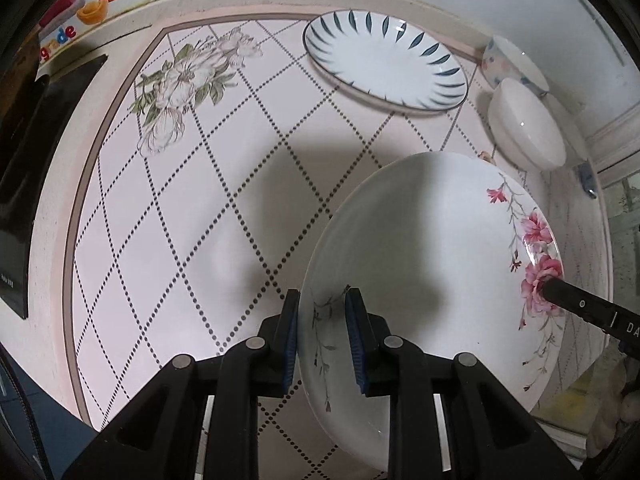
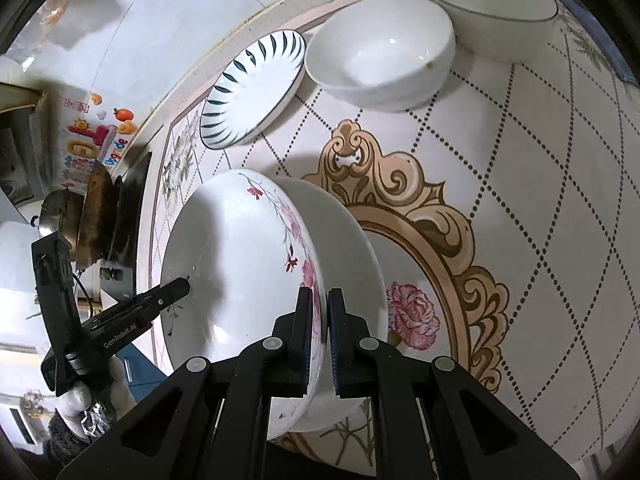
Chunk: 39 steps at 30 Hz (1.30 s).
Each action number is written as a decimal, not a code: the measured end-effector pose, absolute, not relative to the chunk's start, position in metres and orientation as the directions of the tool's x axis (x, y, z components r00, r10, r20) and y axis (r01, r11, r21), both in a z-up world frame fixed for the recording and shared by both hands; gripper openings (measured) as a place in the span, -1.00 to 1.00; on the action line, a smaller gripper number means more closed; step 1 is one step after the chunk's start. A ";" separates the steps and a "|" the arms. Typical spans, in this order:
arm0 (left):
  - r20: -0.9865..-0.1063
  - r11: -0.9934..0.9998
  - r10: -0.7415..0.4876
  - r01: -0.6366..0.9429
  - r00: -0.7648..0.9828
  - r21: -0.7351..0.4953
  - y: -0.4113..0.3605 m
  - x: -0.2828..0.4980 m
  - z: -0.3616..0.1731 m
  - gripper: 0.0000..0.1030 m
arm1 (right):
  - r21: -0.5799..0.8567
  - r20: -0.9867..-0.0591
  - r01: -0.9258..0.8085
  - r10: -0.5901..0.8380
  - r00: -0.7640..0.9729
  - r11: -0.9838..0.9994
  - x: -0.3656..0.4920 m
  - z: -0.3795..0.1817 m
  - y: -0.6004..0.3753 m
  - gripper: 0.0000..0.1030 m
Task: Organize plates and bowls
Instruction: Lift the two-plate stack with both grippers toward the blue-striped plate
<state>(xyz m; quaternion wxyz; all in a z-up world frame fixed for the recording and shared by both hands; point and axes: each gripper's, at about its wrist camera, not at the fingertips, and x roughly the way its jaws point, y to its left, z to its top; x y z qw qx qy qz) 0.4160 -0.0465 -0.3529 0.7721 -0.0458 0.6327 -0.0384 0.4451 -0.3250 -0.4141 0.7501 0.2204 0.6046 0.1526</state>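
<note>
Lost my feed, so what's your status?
Both claws, left and right, clamped on floral plate's opposite rims. Plate tilted above table. Striped plate, white bowl ahead, clear.

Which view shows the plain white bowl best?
Right wrist: the plain white bowl is large, with open interior and full rim visible, beside the blue-striped plate. Left wrist shows it small, distorted at the frame edge, mostly its outer side.

Both grippers — left gripper (image 1: 322, 344), right gripper (image 2: 319, 340) — are black, with blue ribbed pads (image 1: 354, 344), silver pivot pins, white lettering.
</note>
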 end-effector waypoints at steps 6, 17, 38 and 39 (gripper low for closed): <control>-0.978 0.996 -0.090 0.004 0.189 -0.091 -0.056 0.412 -0.359 -0.61 | 0.514 -0.842 0.030 0.497 0.209 0.858 0.447 -0.425 -0.327 -0.82; -0.981 0.998 -0.058 -0.017 0.187 -0.062 -0.060 0.410 -0.364 -0.60 | 0.511 -0.846 0.013 0.500 0.186 0.859 0.446 -0.434 -0.330 -0.82; -0.951 0.984 -0.125 -0.084 0.283 -0.154 -0.034 0.438 -0.288 -0.32 | 0.545 -0.837 0.078 0.536 0.109 0.835 0.462 -0.375 -0.351 -0.67; -0.946 0.981 -0.141 -0.085 0.293 -0.173 -0.030 0.453 -0.285 -0.16 | 0.561 -0.826 0.079 0.549 0.128 0.824 0.471 -0.365 -0.351 -0.59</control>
